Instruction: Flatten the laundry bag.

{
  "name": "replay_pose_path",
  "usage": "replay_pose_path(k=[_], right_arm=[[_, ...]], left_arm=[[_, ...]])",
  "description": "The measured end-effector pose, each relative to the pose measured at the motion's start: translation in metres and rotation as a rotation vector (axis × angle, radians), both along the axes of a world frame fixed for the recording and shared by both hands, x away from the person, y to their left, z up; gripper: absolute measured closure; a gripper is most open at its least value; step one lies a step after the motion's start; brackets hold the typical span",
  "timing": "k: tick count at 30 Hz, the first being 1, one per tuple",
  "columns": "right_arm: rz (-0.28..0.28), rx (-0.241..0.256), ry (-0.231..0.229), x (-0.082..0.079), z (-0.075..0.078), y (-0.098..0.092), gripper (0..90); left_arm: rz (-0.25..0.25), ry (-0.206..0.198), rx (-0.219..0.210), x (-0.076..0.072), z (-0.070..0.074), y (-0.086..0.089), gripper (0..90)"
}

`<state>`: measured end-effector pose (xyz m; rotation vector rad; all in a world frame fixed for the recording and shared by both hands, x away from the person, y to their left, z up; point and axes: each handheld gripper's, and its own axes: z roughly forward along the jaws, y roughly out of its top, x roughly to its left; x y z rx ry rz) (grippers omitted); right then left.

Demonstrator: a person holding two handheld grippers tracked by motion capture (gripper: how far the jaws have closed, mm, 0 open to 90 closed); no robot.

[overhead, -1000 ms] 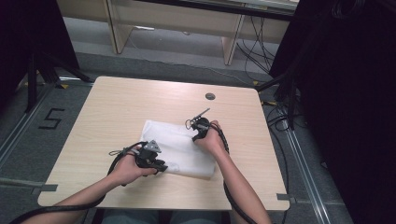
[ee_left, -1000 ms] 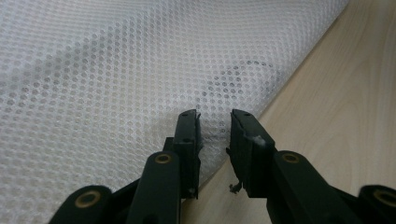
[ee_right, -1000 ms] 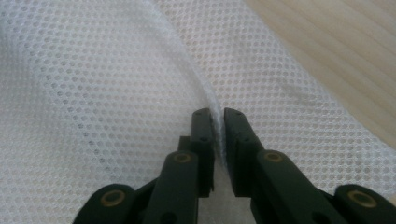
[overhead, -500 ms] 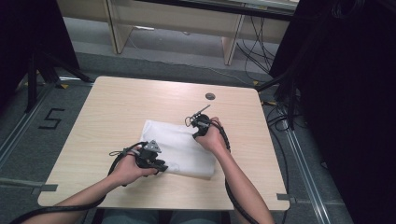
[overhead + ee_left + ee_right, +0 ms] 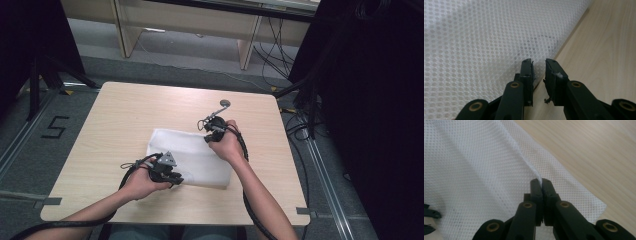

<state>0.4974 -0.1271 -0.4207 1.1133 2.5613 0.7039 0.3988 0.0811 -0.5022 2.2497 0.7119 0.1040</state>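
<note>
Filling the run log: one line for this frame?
left gripper: open at near edge of white mesh cloth | right gripper: shut on cloth fold | wooden table

The table (image 5: pixel 125 115) lies bare across the upper left of the frame, and along the whole left side, so a gripper could pass freely there. In the middle the white mesh cloth (image 5: pixel 192 157) lies flat (a low thing, no real barrier). The left gripper (image 5: pixel 172 178) sits at the cloth's lower left edge and the right gripper (image 5: pixel 207 135) at its upper right, each blocking its own corner. A small round metal cap (image 5: pixel 225 103) sits near the table's far edge, upper centre.
</note>
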Motion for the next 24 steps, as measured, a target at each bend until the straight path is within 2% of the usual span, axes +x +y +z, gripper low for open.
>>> replay_pose_path(k=[1, 2, 4, 5, 7, 8, 10, 12, 14, 15, 16, 19, 21, 23, 24], right_arm=[[-0.016, 0.014, 0.011, -0.004, 0.005, 0.000, 90.0], [-0.013, 0.022, 0.009, -0.006, 0.006, 0.001, 90.0], [-0.002, 0.029, -0.006, -0.008, 0.011, 0.000, 90.0], [0.008, 0.038, -0.002, -0.010, 0.014, 0.001, 90.0], [0.008, 0.033, -0.024, -0.013, 0.019, 0.002, 90.0], [0.008, 0.033, -0.024, -0.013, 0.019, 0.002, 90.0], [0.020, 0.050, -0.019, -0.018, 0.024, 0.005, 90.0], [0.033, 0.044, -0.028, -0.024, 0.031, 0.010, 90.0], [0.049, 0.045, -0.030, -0.029, 0.034, 0.013, 89.9], [0.049, 0.045, -0.030, -0.029, 0.034, 0.013, 89.9], [0.084, 0.041, -0.063, -0.033, 0.036, 0.015, 89.9], [0.097, 0.045, -0.070, -0.038, 0.039, 0.017, 89.9], [0.124, 0.047, -0.092, -0.046, 0.041, 0.017, 89.9], [0.130, 0.050, -0.101, -0.048, 0.041, 0.017, 89.9], [0.129, 0.048, -0.109, -0.052, 0.041, 0.016, 89.9]], left_arm=[[-0.046, -0.006, 0.061, 0.004, 0.002, 0.003, 76.7], [-0.041, 0.003, 0.058, 0.005, 0.003, 0.002, 76.7], [-0.035, -0.005, 0.065, 0.009, 0.002, 0.002, 76.7], [-0.016, -0.003, 0.064, 0.010, 0.002, 0.001, 76.6], [-0.033, -0.014, 0.075, 0.013, 0.001, 0.002, 76.6], [-0.006, -0.003, 0.058, 0.014, 0.000, 0.000, 76.6], [0.024, -0.011, 0.040, 0.016, -0.001, -0.002, 76.3], [0.037, -0.031, 0.040, 0.020, -0.002, -0.003, 74.9], [0.047, -0.030, 0.032, 0.021, -0.003, -0.003, 73.2], [0.047, -0.030, 0.032, 0.021, -0.003, -0.003, 72.5], [0.050, -0.036, 0.030, 0.021, -0.003, -0.003, 71.2], [0.045, -0.038, 0.032, 0.020, -0.001, -0.002, 69.8], [0.032, -0.024, 0.031, 0.017, 0.003, 0.002, 70.8], [0.013, -0.032, 0.058, 0.012, 0.011, 0.011, 71.7], [0.027, -0.036, 0.049, 0.010, 0.013, 0.014, 72.2]])
